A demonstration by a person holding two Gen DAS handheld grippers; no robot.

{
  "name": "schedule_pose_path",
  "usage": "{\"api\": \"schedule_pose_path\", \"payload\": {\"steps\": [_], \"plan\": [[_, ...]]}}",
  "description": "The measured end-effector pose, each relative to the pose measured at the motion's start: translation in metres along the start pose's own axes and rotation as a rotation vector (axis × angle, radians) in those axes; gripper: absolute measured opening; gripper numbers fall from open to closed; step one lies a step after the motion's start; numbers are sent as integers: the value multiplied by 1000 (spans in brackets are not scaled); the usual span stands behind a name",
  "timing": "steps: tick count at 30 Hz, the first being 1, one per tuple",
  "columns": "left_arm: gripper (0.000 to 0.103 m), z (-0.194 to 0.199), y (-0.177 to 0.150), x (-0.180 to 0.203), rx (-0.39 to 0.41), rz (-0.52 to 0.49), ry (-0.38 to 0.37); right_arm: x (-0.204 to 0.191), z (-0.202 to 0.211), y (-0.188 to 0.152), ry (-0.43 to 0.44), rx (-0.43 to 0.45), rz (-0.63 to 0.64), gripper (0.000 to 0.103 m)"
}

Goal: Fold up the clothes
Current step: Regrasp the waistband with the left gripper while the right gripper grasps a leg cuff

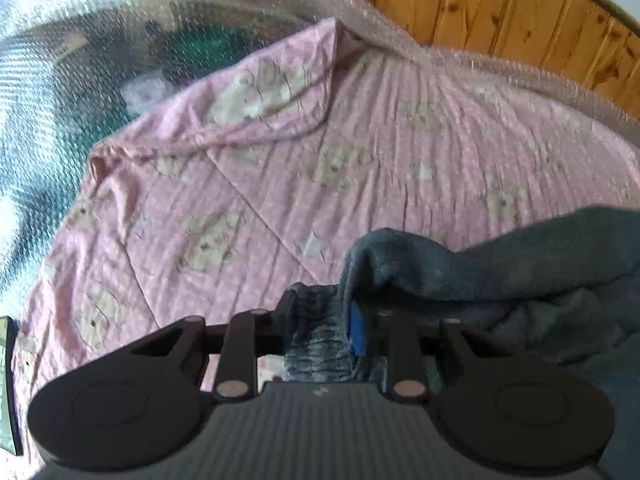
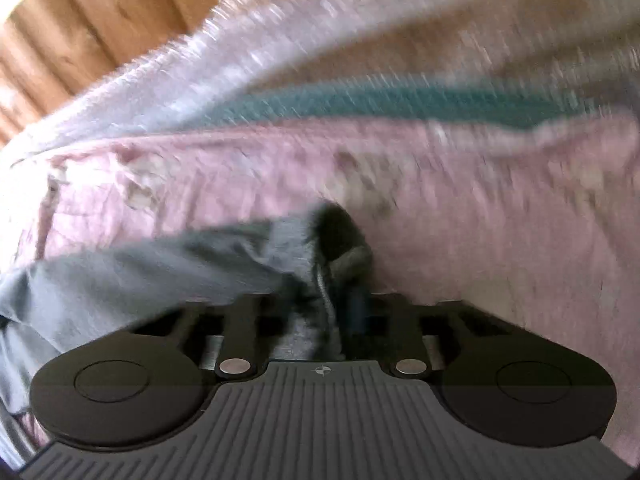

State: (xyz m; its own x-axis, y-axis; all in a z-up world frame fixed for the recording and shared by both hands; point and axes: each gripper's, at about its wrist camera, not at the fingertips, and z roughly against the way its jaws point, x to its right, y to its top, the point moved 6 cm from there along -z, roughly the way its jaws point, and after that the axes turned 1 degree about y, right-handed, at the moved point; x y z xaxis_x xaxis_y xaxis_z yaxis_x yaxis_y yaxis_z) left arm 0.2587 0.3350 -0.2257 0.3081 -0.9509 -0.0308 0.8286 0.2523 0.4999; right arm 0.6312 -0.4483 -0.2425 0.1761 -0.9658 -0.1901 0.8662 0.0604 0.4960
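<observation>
A dark grey fleece garment (image 1: 520, 272) lies bunched at the right of the left wrist view, over a pink sheet printed with teddy bears. My left gripper (image 1: 324, 320) is shut on a ribbed edge of this garment, which hangs down between its fingers. In the blurred right wrist view the same grey garment (image 2: 140, 272) stretches off to the left. My right gripper (image 2: 332, 304) is shut on another bunched part of it, with a drawstring showing between the fingers.
The pink teddy-bear sheet (image 1: 320, 152) covers the work surface. Bubble wrap (image 1: 100, 40) lies along its far side over dark and green things. A wooden plank wall (image 1: 500, 8) stands behind. A dark flat object (image 1: 8, 384) sits at the left edge.
</observation>
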Motion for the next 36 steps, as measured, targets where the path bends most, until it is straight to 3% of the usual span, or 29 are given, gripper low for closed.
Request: {"api": "schedule_pose_path", "payload": {"steps": [4, 7, 9, 11, 12, 13, 15, 17, 23, 26, 29, 30, 36], "plan": [[27, 29, 13, -6, 84, 52, -67, -2, 96, 21, 83, 205, -44, 7], [26, 50, 6, -4, 101, 20, -95, 8, 172, 2, 142, 283, -65, 8], [26, 56, -13, -6, 67, 5, -126, 20, 195, -33, 157, 267, -61, 11], [26, 52, -42, -9, -8, 4, -169, 44, 196, -89, 146, 197, -76, 29], [26, 48, -55, -10, -40, 2, -167, 59, 188, -122, 116, 137, -107, 52], [26, 45, -66, -11, -65, 7, -159, 72, 179, -152, 70, 77, -147, 60], [26, 40, -81, -10, -94, 18, -145, 87, 174, -191, 35, 49, -235, 56], [26, 45, -76, -3, -72, 10, -135, 94, 173, -220, 33, 55, -313, 56], [26, 55, -51, 16, -28, -46, -126, 78, 171, -205, 81, 118, -320, 62], [26, 54, -51, 21, -32, -56, -122, 69, 145, -196, 78, 89, -310, 64], [26, 57, -51, 21, -17, -52, -118, 58, 111, -191, 63, -6, -272, 47], [26, 58, -50, 20, -11, -51, -116, 54, 109, -188, 53, -16, -251, 11], [25, 75, -39, 12, 60, -10, -111, 36, 146, -157, 55, 82, -176, 5]]}}
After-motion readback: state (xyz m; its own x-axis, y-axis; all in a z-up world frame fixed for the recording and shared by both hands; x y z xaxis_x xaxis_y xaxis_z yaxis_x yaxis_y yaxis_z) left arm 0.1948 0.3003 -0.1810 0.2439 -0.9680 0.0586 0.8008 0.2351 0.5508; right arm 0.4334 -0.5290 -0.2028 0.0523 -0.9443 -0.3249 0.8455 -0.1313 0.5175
